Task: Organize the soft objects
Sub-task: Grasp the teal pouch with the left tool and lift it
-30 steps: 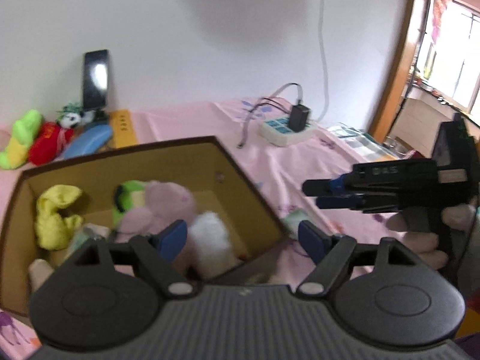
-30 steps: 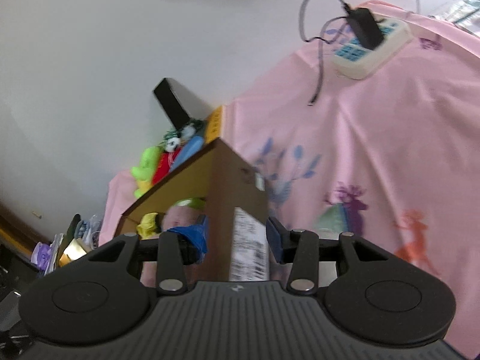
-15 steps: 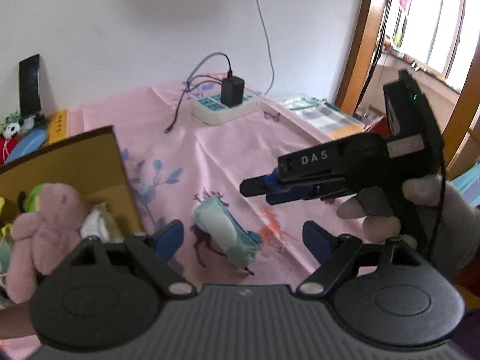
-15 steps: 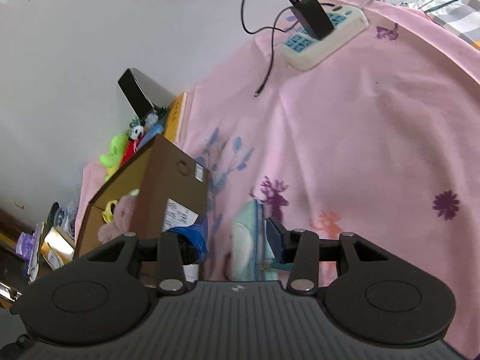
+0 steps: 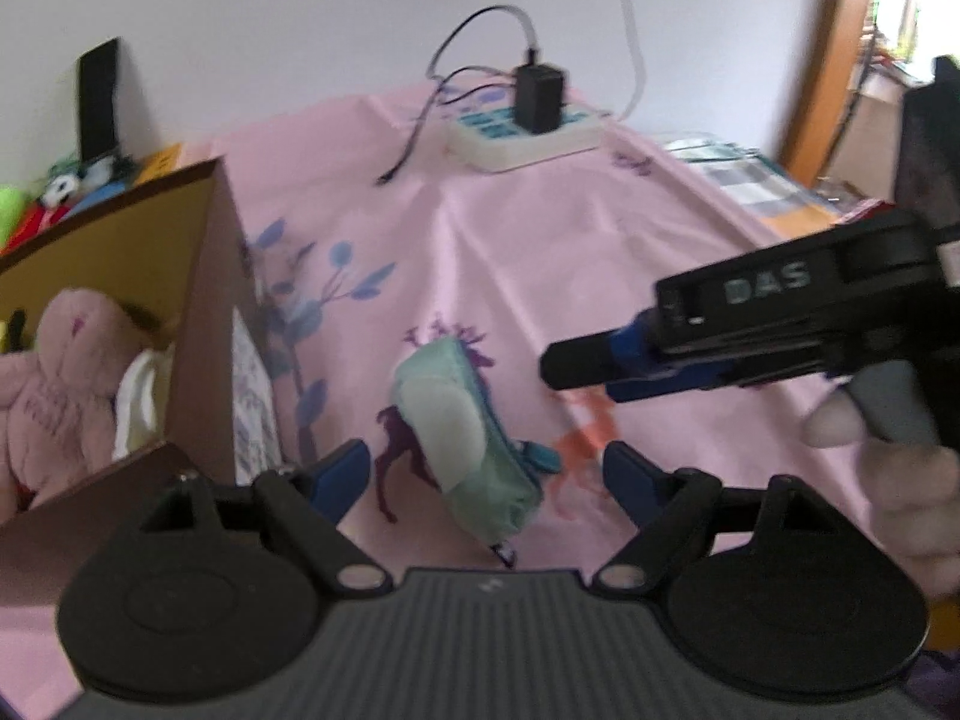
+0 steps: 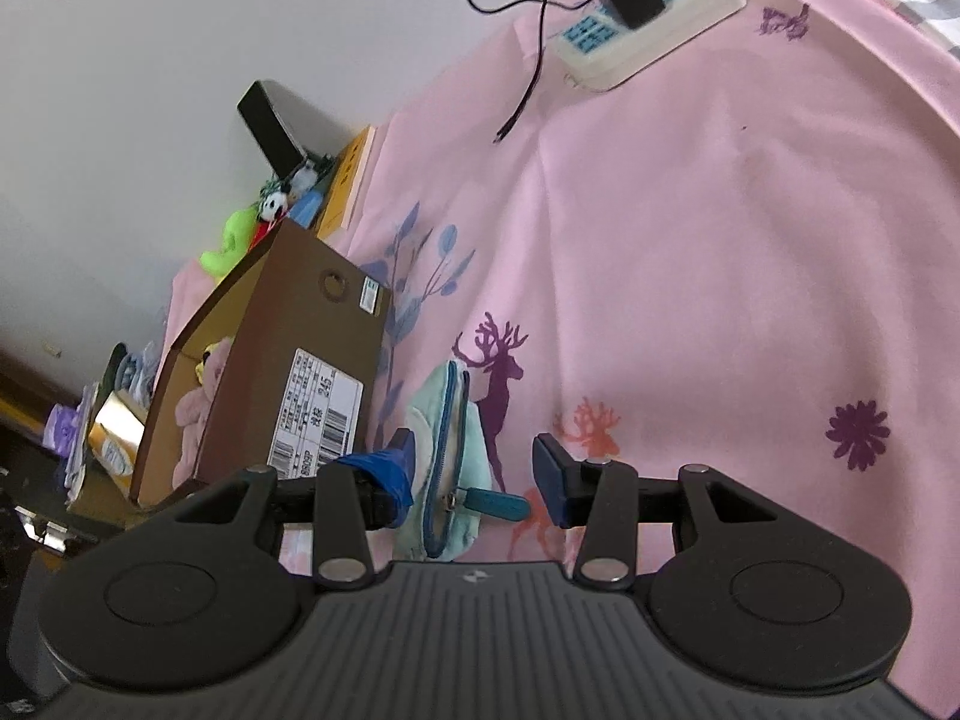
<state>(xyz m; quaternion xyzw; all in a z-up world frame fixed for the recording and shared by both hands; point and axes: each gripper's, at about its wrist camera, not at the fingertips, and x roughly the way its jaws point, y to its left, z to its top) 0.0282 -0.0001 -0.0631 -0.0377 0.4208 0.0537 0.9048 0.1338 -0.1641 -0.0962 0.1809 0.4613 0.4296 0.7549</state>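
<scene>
Left of both tongs stands the cardboard box, which a second ago filled the left camera's view and has now slid off to that side, so the work has turned from the box to the open pink cloth. Inside the box a pink plush toy already lies with something white beside it; other bright toys sit behind the box near the wall. Straight ahead of the left tongs, and between their tips, lies the mint-green zip pouch, flat on the cloth just beside the box. These tongs stand wide apart, their jaws beginning to close, with nothing pressed yet. The right tongs have come in over the same pouch, also apart, its blue zip pull lying between their tips and untouched. My reading: the pouch is the next soft thing bound for the box, and a grasp is about to be made.
</scene>
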